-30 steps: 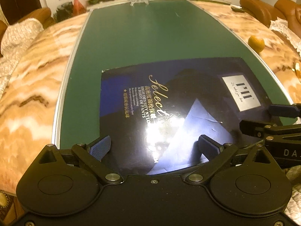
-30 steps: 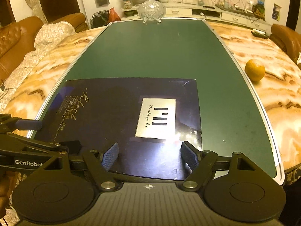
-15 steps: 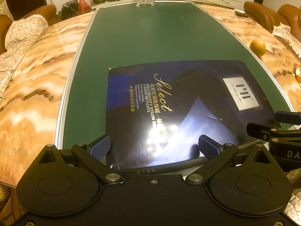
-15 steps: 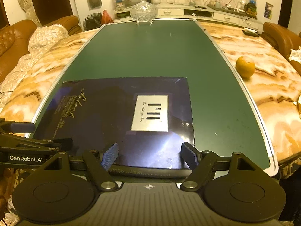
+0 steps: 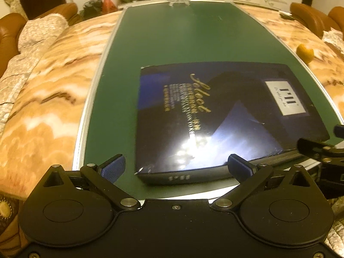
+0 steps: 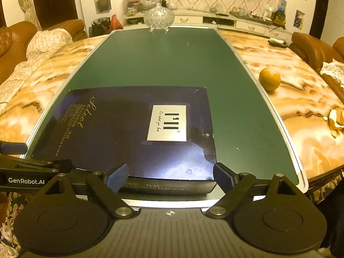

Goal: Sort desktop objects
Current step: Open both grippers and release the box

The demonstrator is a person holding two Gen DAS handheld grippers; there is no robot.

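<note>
Box (image 6: 133, 129), one, dark blue, flat on green mat (image 6: 167, 64) at near edge of marble table (image 6: 301, 103). Your left gripper (image 5: 176, 167) spread wide, empty, pads clear of box's near-left corner. Your right gripper (image 6: 169, 177) spread wide, pads flanking box's near-right corner; contact unclear. One glass bowl (image 6: 158, 18) at far end. One orange (image 6: 269, 79) right of mat.

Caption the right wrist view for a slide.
Open right gripper at the near edge of a dark box on a green mat.
</note>
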